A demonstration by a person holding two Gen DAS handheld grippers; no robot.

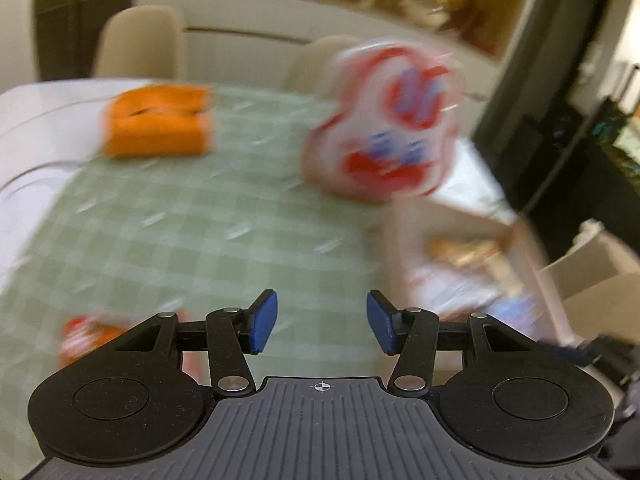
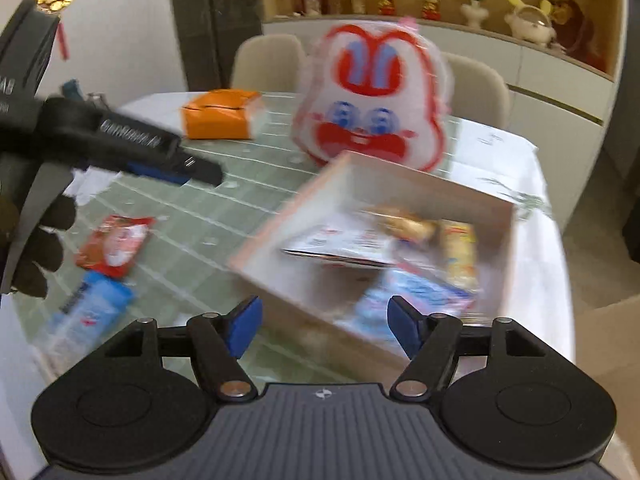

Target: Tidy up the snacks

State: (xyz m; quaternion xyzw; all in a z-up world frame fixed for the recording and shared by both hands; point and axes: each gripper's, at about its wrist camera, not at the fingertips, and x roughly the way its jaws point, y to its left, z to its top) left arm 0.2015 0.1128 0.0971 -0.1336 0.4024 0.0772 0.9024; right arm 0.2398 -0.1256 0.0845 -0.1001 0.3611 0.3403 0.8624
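Both the left gripper (image 1: 322, 322) and right gripper (image 2: 325, 327) hung with jaws spread and empty, seemingly between picks, while several snacks already lay in the box (image 2: 505, 216) and a red packet (image 2: 114, 246) waited near-left on the table (image 2: 192, 236).

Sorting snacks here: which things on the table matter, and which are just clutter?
Job:
box with packets already inside
red packet, loose on the cloth
blue packet, loose on the cloth
rabbit bag behind the box

Lying about:
orange tissue box
shelf figurines
chairs
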